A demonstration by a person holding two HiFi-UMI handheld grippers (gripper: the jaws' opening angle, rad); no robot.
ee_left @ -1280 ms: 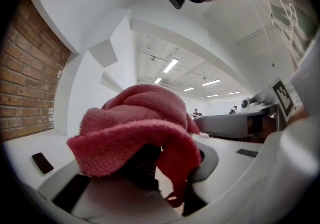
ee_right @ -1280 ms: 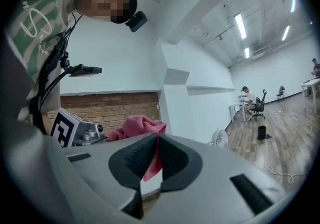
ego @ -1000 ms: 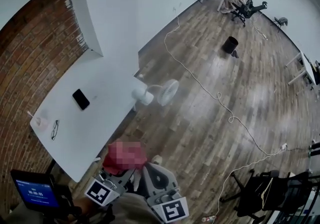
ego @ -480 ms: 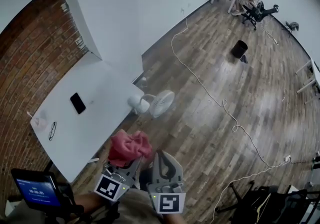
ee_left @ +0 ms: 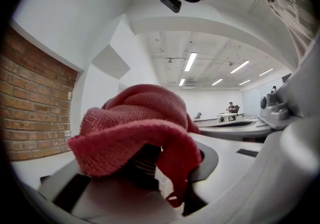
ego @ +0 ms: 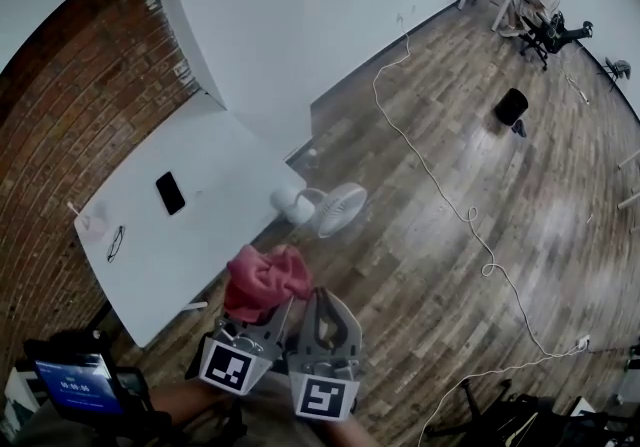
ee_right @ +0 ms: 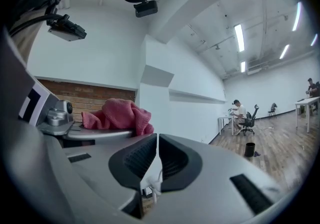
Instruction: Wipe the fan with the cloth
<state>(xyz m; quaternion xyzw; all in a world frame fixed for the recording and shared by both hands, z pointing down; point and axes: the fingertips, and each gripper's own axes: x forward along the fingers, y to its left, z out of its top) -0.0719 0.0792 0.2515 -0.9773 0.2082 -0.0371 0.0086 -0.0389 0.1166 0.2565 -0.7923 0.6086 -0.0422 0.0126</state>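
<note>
Head view: both grippers have pushed up from the bottom edge into fuller sight. The left gripper [ego: 268,313] now carries the crumpled pink-red woven cloth [ego: 265,278] closer to the small white round-headed fan [ego: 336,210], which stands at the corner of the white table [ego: 190,260] — cloth and fan still apart. The right gripper [ego: 322,300] travels just beside the left.

Left gripper view: the jaws are clamped on the cloth [ee_left: 135,123], which bunches over them and hides their tips.

Right gripper view: the jaws [ee_right: 157,140] stand all but together with only a thin slit between, and grip nothing.

I judge this as the approach — no wiping has begun.
</note>
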